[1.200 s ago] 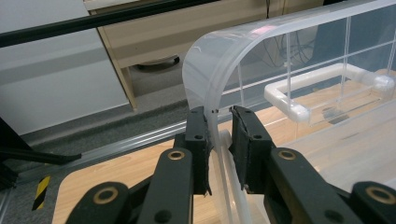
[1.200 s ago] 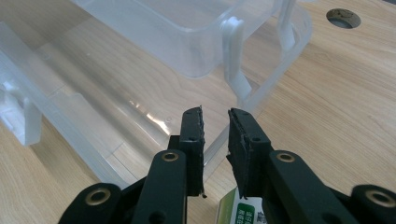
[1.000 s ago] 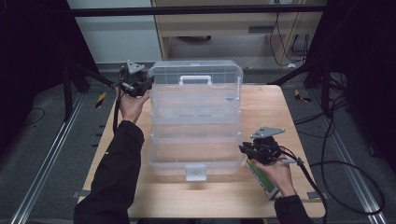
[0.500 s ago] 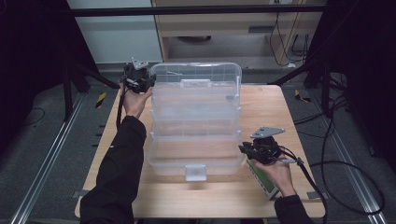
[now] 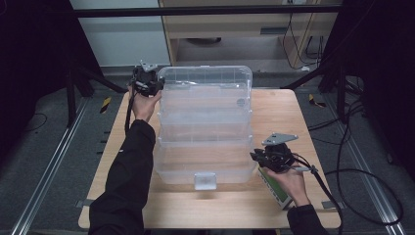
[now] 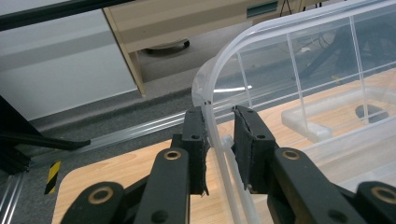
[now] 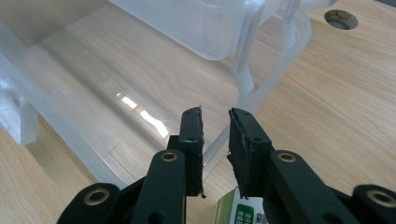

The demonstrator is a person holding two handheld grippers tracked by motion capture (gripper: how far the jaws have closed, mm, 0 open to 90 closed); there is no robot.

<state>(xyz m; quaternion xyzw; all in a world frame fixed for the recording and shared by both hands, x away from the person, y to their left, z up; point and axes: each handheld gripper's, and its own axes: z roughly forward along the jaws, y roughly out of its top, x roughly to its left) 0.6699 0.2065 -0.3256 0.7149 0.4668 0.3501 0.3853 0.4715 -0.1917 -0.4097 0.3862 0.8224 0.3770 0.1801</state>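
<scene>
Black fingers (image 6: 195,140) of the left gripper (image 5: 147,81) stand narrowly apart astride the rim of the clear plastic box's (image 5: 205,122) raised lid (image 6: 299,60); the rim touches the left pad, with a gap to the other, so no firm pinch shows. Right gripper (image 5: 271,156) jaws are also narrow, with the box's near right corner edge running between them, and I cannot tell whether they press it. That big box sits open in the middle of the wooden table (image 5: 293,112). A green-and-white carton (image 5: 274,188) lies just under the right hand.
</scene>
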